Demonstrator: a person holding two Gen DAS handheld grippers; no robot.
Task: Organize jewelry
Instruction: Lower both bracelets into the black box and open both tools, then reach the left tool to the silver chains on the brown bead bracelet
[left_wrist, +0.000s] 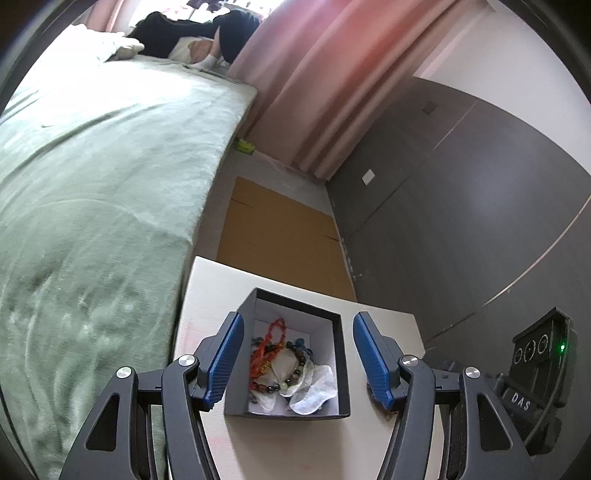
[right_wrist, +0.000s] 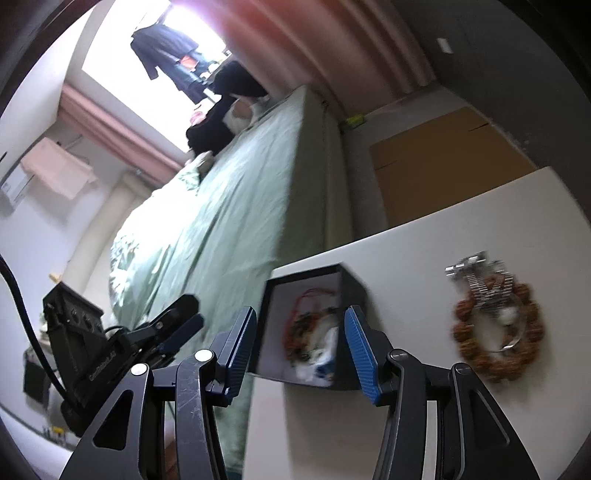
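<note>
A dark box (left_wrist: 288, 415) with a white inside stands open on the white table (left_wrist: 210, 288). In it lie a red cord bracelet (left_wrist: 264, 350), a beaded bracelet (left_wrist: 295, 369) and clear plastic bags (left_wrist: 317, 391). My left gripper (left_wrist: 299, 325) is open, its blue pads on either side of the box and not touching it. In the right wrist view my right gripper (right_wrist: 301, 315) is also open, with the same box (right_wrist: 354, 288) seen blurred between its pads. To the right on the table (right_wrist: 424, 240) lie a brown bead bracelet (right_wrist: 461, 332) and a silver metal band (right_wrist: 484, 280), overlapping.
A bed with a green cover (left_wrist: 92, 184) runs along the table's left side. Flat cardboard (left_wrist: 280, 229) lies on the floor beyond the table, beside a dark wardrobe (left_wrist: 461, 221) and a pink curtain (left_wrist: 332, 74). The right gripper's housing (left_wrist: 543, 362) shows at the right.
</note>
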